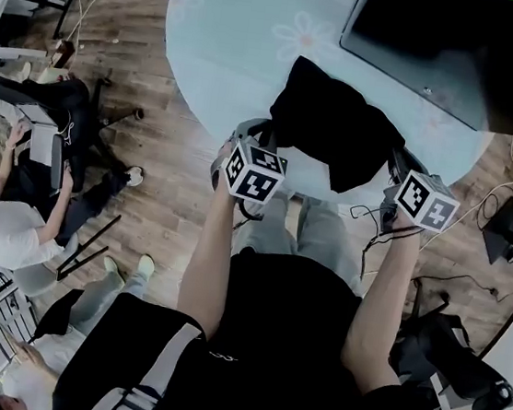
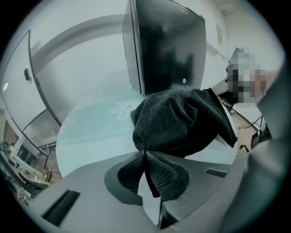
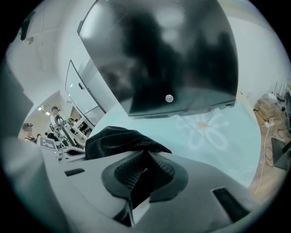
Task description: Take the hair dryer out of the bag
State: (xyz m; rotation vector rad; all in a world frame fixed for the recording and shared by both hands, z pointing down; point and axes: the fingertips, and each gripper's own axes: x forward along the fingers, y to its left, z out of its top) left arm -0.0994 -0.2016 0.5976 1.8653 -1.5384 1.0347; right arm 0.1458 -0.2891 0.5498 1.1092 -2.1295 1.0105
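A black fabric bag [image 1: 335,130] lies bunched on the pale blue round table [image 1: 229,48], near its front edge. No hair dryer shows in any view. My left gripper [image 1: 253,139] is at the bag's near left corner. In the left gripper view the bag [image 2: 182,123] rises just ahead, and the left gripper [image 2: 144,152] is shut on a pinch of its cloth. My right gripper [image 1: 399,166] is at the bag's near right corner. In the right gripper view the right gripper [image 3: 146,157] has dark cloth of the bag [image 3: 118,139] squeezed between its pads.
A large dark screen [image 1: 444,37] stands on the table behind the bag, close to its far side. People sit at the left [image 1: 14,216] on the wooden floor. Cables [image 1: 502,206] and dark gear [image 1: 460,364] lie at the right.
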